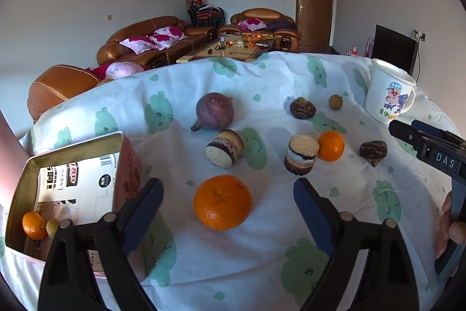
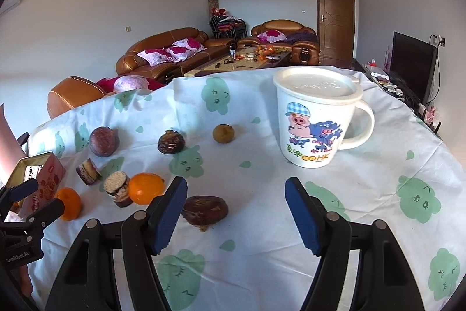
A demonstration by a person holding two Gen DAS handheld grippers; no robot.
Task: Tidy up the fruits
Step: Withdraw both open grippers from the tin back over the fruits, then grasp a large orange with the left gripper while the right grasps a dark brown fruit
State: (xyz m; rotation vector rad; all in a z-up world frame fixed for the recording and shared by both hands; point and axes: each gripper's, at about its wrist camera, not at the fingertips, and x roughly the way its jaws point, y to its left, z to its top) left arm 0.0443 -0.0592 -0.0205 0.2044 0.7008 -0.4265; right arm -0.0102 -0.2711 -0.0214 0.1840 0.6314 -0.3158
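Early days, by the look of it: the tin box (image 1: 26, 188) at the left held only a small orange (image 1: 34, 225) and a pale round fruit (image 1: 53, 227). The rest sat loose on the tablecloth (image 1: 262, 267): big orange (image 1: 222, 201), purple fruit (image 1: 215, 111), another orange (image 1: 331, 145), dark fruits, two layered cakes. Left gripper (image 1: 228, 212) hung spread wide around the big orange, pads not touching, likely the next pick. Right gripper (image 2: 236, 213) stood apart and empty, a dark fruit (image 2: 204, 210) beside its left pad, the lidded mug (image 2: 314, 118) beyond.

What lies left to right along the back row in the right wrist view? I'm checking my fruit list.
Purple passion fruit → dark wrinkled fruit → small brown longan-like fruit → lidded cartoon pig mug.
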